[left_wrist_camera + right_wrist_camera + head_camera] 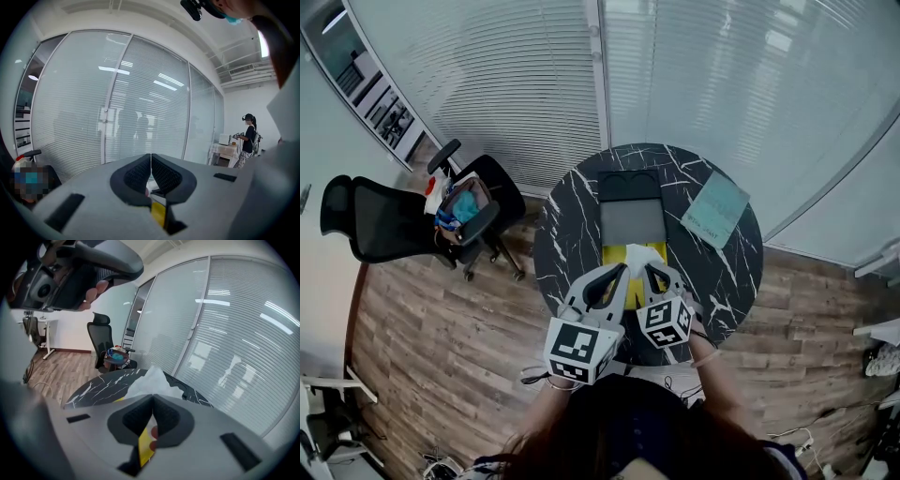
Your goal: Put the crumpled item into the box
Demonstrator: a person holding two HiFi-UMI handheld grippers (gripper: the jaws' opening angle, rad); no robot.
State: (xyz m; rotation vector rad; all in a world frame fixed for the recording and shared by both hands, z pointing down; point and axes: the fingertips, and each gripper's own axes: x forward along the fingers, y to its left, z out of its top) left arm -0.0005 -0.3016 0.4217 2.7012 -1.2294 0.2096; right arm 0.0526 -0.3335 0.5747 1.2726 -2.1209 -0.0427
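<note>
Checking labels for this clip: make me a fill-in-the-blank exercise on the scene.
The marble table is ____ in shape.
The crumpled item is white and ____.
The right gripper has its jaws ____ on the crumpled item.
In the head view, the box lies ____ of the green pad.
Missing words: round; yellow; shut; left.

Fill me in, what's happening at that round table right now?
A person holds a gripper in each hand over the black marble table. The right gripper is shut on the crumpled yellow-and-white item. The left gripper, jaws together, appears to pinch it too. The item is just on the near side of the grey box, not in it yet. A teal sheet lies off to the right.
</note>
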